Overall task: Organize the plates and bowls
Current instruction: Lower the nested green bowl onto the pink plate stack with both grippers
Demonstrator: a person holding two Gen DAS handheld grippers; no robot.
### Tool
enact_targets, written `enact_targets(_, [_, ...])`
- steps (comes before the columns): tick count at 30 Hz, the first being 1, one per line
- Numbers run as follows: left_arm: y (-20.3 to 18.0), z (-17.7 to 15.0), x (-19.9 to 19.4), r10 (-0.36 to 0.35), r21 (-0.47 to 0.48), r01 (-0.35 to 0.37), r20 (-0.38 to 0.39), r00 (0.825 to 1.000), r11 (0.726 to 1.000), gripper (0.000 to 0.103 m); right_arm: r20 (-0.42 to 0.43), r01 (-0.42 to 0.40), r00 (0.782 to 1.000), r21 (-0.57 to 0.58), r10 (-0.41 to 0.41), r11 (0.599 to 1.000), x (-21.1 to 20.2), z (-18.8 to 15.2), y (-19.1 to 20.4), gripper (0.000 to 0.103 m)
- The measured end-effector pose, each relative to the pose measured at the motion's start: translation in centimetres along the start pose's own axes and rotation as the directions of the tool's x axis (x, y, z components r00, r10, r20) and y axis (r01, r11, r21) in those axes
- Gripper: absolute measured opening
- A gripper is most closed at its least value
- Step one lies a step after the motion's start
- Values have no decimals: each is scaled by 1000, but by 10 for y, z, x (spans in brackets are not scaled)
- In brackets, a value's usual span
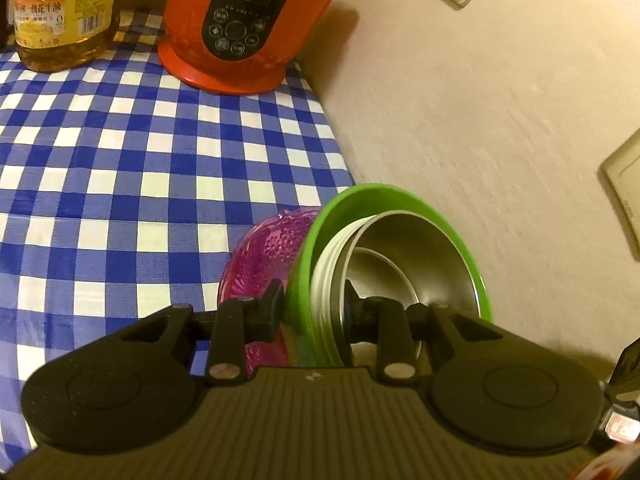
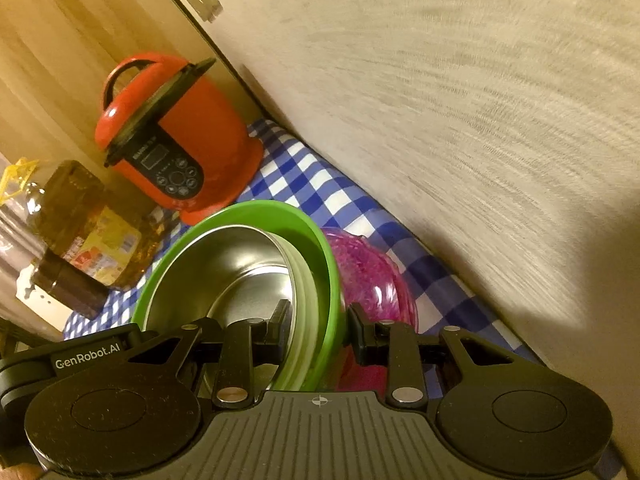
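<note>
Plenty of open checkered tablecloth (image 1: 120, 168) in the middle. Far end was blocked by the red cooker (image 1: 240, 28) and oil bottle (image 1: 60, 12), and the wall (image 1: 480, 120) ran tight along one side.

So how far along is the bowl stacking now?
Done: steel bowl nested in green bowl, pink bowl underneath. In hand: left gripper and right gripper both clamp the stack's rim. Left: setting it on the checked cloth.
</note>
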State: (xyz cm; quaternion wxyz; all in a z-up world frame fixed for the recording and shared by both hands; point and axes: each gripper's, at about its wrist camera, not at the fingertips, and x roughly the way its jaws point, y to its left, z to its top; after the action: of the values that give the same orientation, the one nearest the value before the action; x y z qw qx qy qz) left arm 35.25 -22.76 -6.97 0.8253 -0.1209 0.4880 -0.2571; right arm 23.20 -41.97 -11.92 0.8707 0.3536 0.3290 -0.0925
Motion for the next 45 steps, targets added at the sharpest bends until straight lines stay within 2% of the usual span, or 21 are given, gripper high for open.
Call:
enact_targets(18, [4, -1, 30, 43, 26, -42, -39, 998, 999, 26, -53, 23, 998, 30, -21, 999, 33, -2, -16, 30])
enact_targets(32, [4, -2, 32, 41, 32, -41, -27, 999, 999, 23, -35, 19, 999, 19, -18, 1000, 35, -3, -15, 30])
enact_targets(37, [4, -2, 26, 41, 30, -41, -4, 999, 999, 24, -17, 7, 1000, 7, -7, 1000, 32, -3, -13, 34])
enact_targets(41, [3, -2, 20, 40, 24, -41, 15, 999, 999, 24, 2, 5, 1000, -3, -5, 1000, 27, -3, -9, 42])
enact_targets(45, [3, -3, 15, 39, 19, -40, 29, 999, 999, 24, 11, 5, 1000, -6, -5, 1000, 22, -5, -8, 45])
